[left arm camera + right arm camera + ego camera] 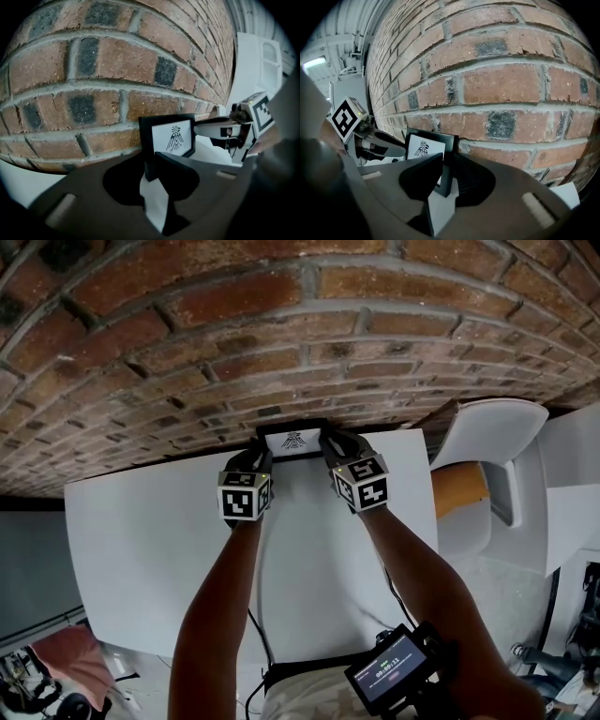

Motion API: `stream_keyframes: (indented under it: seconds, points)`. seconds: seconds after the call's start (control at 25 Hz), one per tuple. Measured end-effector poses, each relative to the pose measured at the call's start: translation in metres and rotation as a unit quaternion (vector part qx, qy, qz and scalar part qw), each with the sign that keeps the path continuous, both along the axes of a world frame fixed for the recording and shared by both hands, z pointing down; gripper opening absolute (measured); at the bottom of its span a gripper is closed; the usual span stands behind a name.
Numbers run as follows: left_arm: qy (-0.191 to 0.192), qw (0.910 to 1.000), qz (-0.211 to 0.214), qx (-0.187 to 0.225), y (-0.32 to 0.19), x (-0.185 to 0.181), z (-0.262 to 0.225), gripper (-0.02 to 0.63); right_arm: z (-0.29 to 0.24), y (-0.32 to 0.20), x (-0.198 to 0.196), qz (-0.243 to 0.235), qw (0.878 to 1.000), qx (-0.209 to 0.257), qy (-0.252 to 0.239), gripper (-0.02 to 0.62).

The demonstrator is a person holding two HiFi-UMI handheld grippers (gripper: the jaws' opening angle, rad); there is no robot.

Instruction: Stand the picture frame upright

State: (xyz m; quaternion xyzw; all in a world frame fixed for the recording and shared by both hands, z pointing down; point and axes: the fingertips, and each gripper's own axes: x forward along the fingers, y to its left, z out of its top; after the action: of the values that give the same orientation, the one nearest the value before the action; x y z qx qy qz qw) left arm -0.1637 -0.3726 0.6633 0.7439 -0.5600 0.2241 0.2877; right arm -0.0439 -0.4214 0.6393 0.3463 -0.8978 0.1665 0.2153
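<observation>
The black picture frame (292,440), with a bird drawing on white, stands upright at the far edge of the white table (141,549), close to the brick wall (281,334). My left gripper (262,454) holds its left side and my right gripper (326,448) its right side. In the left gripper view the frame (171,136) has its left edge wedged between my left gripper's (151,164) jaws. In the right gripper view the frame's (424,149) right edge sits between my right gripper's (447,173) jaws. Each view also shows the other gripper across the frame.
The brick wall runs right behind the frame. A white chair (487,442) with an orange seat stands past the table's right edge. A small screen device (398,671) hangs at the person's waist. The table's near part is bare white.
</observation>
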Motion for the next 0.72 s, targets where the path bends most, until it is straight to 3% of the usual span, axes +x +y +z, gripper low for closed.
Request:
stream_keyframes:
  seconds: [0.72]
  points:
    - [0.028,0.9996,0.000,0.003,-0.0047,0.0004,0.0044,0.114,0.0011,-0.0084,0.0028,0.004,1.000,0.019,0.017,0.134]
